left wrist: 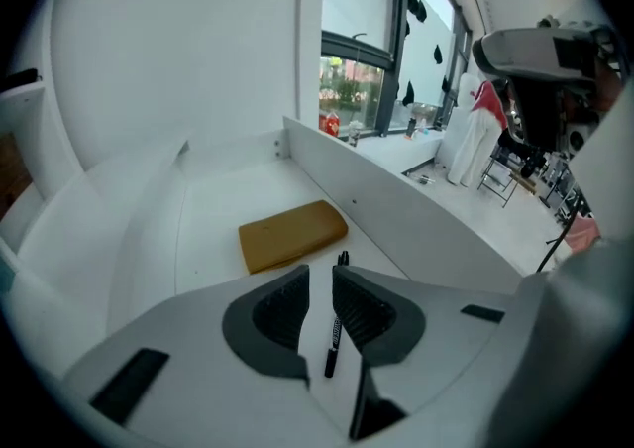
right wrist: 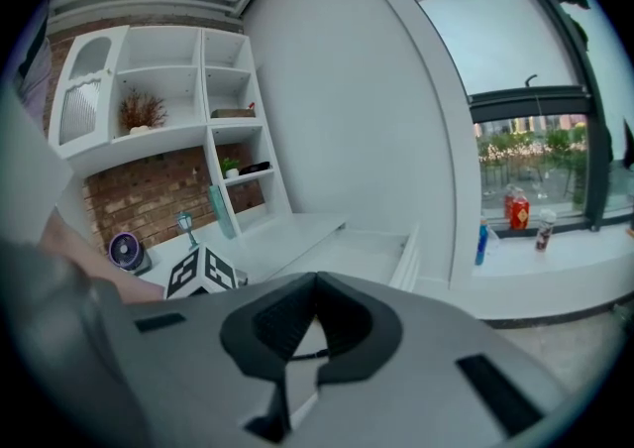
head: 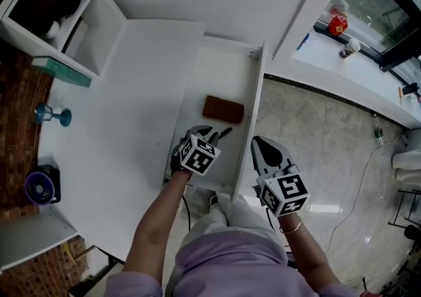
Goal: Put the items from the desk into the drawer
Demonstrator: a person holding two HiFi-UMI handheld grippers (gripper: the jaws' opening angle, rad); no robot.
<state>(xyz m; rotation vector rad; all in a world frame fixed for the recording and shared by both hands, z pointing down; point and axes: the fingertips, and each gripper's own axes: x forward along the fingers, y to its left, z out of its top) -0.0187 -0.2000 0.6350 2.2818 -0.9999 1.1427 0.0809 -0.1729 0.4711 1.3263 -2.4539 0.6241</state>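
The white drawer [head: 254, 108] stands pulled out from the desk. A flat brown case [head: 223, 109] lies on its floor, and a black pen [head: 225, 133] lies just in front of the case. My left gripper [head: 207, 134] hangs over the drawer above the pen. In the left gripper view the jaws of the left gripper [left wrist: 320, 273] stand slightly apart, and the pen [left wrist: 334, 332] shows through the gap, lying on the drawer floor below, with the pads off it. The brown case [left wrist: 292, 234] lies beyond. My right gripper [head: 260, 143] is shut and empty beside the drawer front.
A white shelf unit [head: 66, 20] stands at the desk's far left, with a teal book [head: 62, 72], a small blue stand [head: 52, 115] and a purple fan [head: 41, 187] along the left edge. Bottles [head: 338, 24] sit on the window sill. Tiled floor lies to the right.
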